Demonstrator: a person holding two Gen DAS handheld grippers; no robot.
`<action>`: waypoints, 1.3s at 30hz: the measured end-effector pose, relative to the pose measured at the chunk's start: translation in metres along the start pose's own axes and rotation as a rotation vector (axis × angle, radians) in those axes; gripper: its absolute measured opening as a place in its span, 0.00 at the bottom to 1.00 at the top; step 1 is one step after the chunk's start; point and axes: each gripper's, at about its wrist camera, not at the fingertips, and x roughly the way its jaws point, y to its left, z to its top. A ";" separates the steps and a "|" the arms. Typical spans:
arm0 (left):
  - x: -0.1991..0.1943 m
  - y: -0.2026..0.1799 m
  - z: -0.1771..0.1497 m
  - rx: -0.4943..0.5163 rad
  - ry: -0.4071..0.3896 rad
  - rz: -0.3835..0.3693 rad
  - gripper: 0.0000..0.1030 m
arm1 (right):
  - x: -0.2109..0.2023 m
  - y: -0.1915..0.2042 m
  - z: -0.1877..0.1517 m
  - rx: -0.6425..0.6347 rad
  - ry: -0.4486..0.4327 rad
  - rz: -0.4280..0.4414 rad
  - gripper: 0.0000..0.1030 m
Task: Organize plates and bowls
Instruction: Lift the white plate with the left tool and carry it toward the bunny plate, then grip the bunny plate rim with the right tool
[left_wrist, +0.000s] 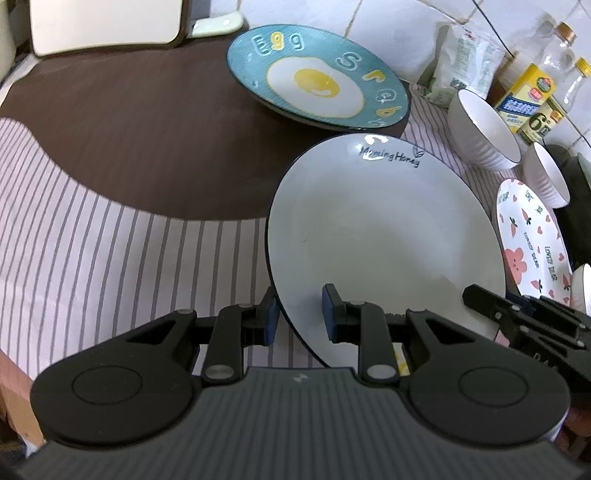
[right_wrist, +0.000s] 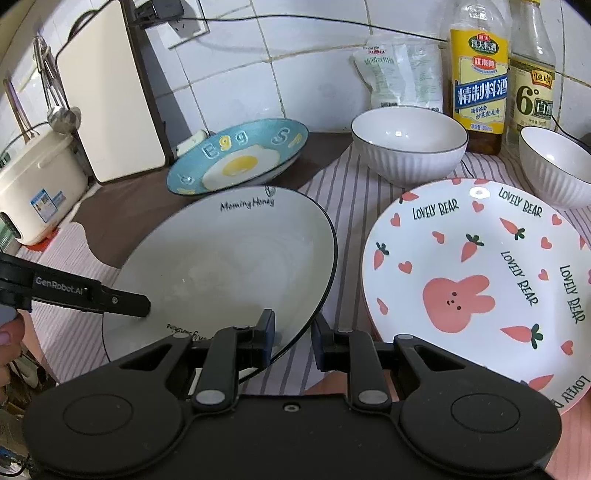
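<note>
A white "Morning Honey" plate with a dark rim sits tilted over the striped cloth; it also shows in the right wrist view. My left gripper straddles its left rim, one pad under and one over, jaws apart with a gap. My right gripper straddles its right rim the same way. A blue egg plate lies behind, also in the right wrist view. A rabbit "Lovely Bear" plate lies to the right. Two white ribbed bowls stand behind it.
Sauce bottles and a white packet stand against the tiled wall. A cream cutting board leans at the back left next to a cream appliance. The striped cloth covers the near counter.
</note>
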 end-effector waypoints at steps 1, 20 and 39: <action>0.000 0.000 -0.001 -0.003 -0.002 0.001 0.22 | 0.000 0.000 -0.001 -0.001 0.001 -0.007 0.24; -0.049 -0.003 -0.020 0.015 0.017 0.058 0.33 | -0.066 0.013 0.003 -0.079 -0.045 -0.047 0.33; -0.130 -0.050 0.006 0.303 -0.091 -0.081 0.43 | -0.147 0.001 0.010 0.009 -0.140 -0.134 0.45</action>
